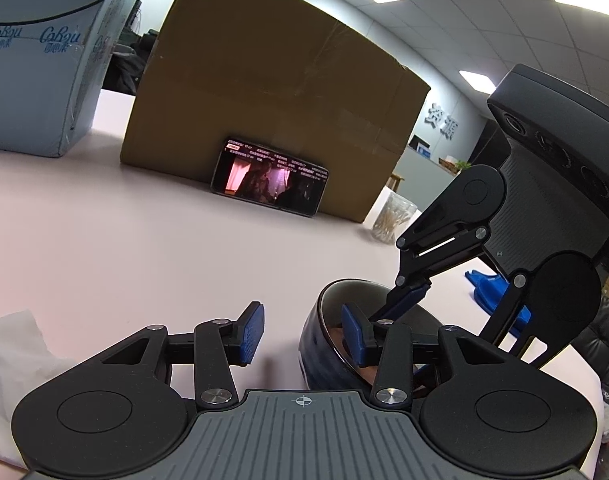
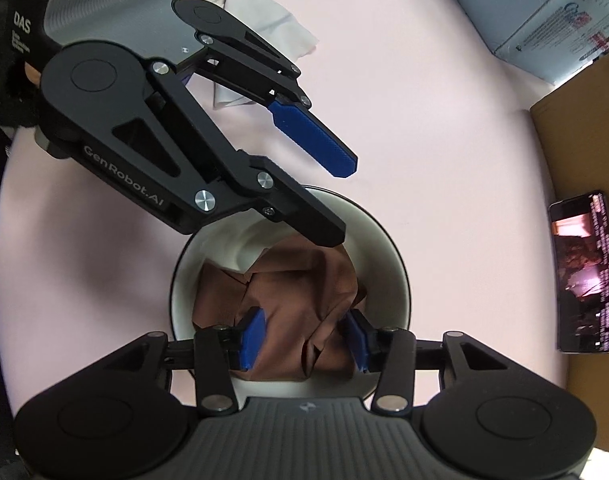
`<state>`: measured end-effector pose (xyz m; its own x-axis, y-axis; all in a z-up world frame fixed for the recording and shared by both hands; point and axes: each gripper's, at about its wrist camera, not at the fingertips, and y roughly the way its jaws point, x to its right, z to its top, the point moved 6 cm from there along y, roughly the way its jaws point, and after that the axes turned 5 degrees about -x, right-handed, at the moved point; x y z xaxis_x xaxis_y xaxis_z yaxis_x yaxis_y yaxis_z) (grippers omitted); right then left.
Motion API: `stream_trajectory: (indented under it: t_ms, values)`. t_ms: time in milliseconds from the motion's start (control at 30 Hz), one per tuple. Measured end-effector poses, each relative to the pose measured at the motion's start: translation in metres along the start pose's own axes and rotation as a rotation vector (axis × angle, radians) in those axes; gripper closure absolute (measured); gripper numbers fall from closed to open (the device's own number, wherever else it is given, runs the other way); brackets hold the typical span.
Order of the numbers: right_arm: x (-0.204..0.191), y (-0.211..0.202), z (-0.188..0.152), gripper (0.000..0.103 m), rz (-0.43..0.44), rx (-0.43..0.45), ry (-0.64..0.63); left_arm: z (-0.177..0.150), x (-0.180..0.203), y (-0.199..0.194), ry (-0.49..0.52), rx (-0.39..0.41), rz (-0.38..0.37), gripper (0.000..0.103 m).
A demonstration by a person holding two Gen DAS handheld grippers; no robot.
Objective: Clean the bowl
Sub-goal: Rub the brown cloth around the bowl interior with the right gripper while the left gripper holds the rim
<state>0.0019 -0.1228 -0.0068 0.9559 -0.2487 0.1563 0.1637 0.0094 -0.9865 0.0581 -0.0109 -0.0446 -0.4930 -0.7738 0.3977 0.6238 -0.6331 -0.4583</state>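
A bowl [image 2: 388, 264], white inside and dark blue outside [image 1: 316, 348], stands on the pink table. A crumpled brown cloth [image 2: 296, 292] lies inside it. My right gripper [image 2: 304, 340] points almost straight down into the bowl. Its blue pads stand at either side of the cloth with their inner faces showing, so it is open. My left gripper [image 1: 302, 334] is open and straddles the bowl's rim. Its right pad is inside the bowl, and its left pad stays outside, clear of the wall. In the left wrist view one right gripper finger [image 1: 404, 300] dips into the bowl.
A big cardboard box [image 1: 272, 100] stands behind the bowl with a lit phone [image 1: 270, 180] leaning on it. A jar of cotton swabs [image 1: 394, 218] is beside the box. A white tissue [image 2: 260, 32] lies near my left gripper. A blue-and-white package [image 1: 36, 80] stands at the far left.
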Motion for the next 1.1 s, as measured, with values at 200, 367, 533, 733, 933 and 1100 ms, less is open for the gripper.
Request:
stream_trajectory:
  t_ms: [200,367,533,733,933,1100]
  values:
    - [0.000,-0.004,-0.001,0.055,0.052,-0.019,-0.001,-0.001,0.001,-0.002,0.001,0.000,0.001,0.061]
    - [0.005,0.004,-0.005,0.052,0.091,-0.039,0.042,-0.002,0.002,-0.002,0.002,-0.001,0.001,0.061]
    - [0.007,0.003,-0.006,0.060,0.121,-0.017,0.069,-0.002,0.003,-0.001,0.005,-0.004,0.001,0.061]
    - [0.009,0.000,-0.001,0.085,0.112,0.044,0.089,-0.003,0.003,0.000,0.004,-0.013,0.001,0.061]
    - [0.011,0.000,0.001,0.086,0.064,0.075,0.103,-0.004,0.003,0.000,0.002,-0.015,0.000,0.061]
    - [0.012,0.003,-0.008,0.086,0.041,0.031,0.110,-0.004,0.004,0.000,0.000,-0.016,0.001,0.061]
